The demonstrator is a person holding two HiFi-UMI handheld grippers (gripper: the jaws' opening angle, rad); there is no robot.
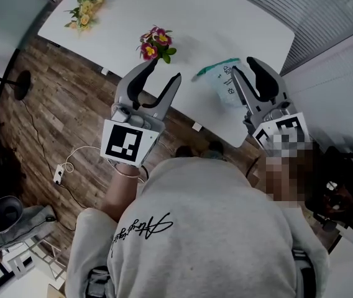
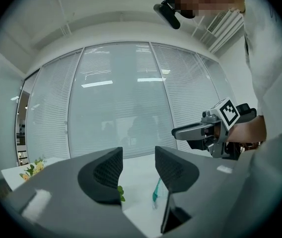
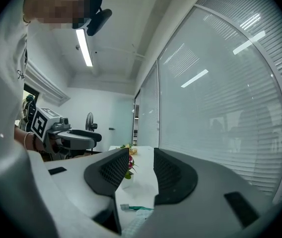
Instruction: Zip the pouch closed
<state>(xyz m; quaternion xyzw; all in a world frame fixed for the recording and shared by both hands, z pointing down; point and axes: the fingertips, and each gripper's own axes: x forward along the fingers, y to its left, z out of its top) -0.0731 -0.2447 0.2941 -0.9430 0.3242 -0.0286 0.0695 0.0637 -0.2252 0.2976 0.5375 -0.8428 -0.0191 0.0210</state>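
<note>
While both grippers hang open and hold nothing, the pouch [image 1: 224, 84] lies on the white table [image 1: 226, 23], low in front of the right gripper [image 1: 242, 67], farther from the left gripper [image 1: 164, 72]; its green zip [image 1: 217, 67] runs sideways between them

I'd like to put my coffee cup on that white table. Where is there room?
The widest bare stretch is the far side of the table, beyond the pink flowers and the pouch. Another clear strip lies between the yellow flowers and the pink ones. The near edge is crowded: the left gripper and right gripper hang over it.
</note>
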